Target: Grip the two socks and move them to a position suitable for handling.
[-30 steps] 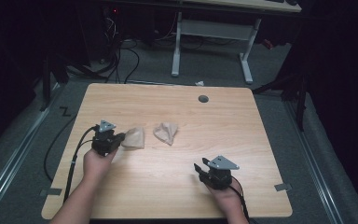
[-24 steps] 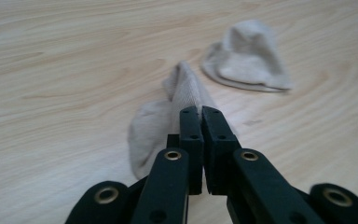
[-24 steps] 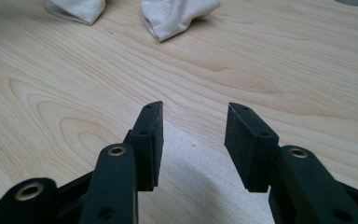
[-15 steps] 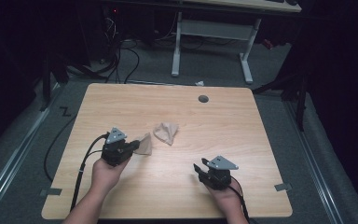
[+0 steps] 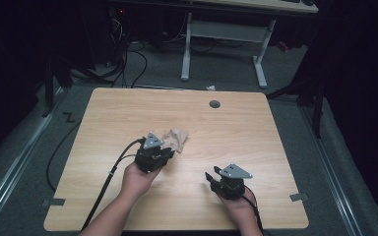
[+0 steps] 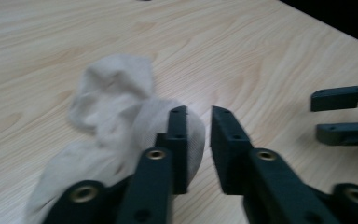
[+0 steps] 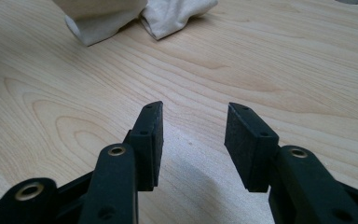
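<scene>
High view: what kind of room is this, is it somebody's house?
Probably a lab or workshop, not a home. A bare wooden table stands on grey carpet, cables tangle on the floor behind it, and another desk's white metal legs show beyond.

My left claw (image 5: 163,153) sits near the middle of the table (image 5: 103,113), its jaws just opening to a narrow gap with nothing between them. My right claw (image 5: 211,179) rests nearer the front edge, jaws spread wide.

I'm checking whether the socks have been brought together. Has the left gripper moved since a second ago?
Yes. The left gripper has carried one sock rightward across the table, toward the round hole, beside the other sock; its jaws have just been opening.
</scene>
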Action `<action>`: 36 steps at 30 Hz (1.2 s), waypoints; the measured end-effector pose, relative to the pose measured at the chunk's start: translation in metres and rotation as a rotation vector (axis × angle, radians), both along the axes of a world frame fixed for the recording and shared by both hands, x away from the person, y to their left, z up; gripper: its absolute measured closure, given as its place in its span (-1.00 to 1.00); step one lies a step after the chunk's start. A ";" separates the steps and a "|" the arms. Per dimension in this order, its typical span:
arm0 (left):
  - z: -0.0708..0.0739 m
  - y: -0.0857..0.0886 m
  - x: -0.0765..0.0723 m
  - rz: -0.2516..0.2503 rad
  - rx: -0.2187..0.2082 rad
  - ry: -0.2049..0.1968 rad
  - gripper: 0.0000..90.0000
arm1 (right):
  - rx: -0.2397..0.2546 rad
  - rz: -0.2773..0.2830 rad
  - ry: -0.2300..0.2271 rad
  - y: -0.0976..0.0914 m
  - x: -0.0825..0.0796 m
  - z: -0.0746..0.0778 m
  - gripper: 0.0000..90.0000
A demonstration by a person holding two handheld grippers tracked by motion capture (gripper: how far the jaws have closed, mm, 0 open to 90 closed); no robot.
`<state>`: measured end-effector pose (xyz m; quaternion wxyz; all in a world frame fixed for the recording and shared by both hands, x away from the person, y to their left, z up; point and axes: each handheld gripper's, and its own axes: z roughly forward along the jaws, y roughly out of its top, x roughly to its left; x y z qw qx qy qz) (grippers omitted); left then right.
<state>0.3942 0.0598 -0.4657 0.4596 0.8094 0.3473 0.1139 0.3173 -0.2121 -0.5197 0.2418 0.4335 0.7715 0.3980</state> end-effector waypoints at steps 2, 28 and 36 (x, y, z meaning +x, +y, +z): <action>0.008 -0.004 -0.005 -0.008 -0.013 -0.046 0.43 | 0.002 0.001 -0.001 -0.001 0.000 0.000 0.28; -0.062 0.065 0.048 0.212 0.126 0.138 0.76 | 0.006 0.001 0.004 0.000 0.000 -0.001 0.28; -0.050 0.073 0.043 0.223 0.075 0.106 0.95 | 0.006 0.000 0.004 -0.001 0.000 -0.001 0.28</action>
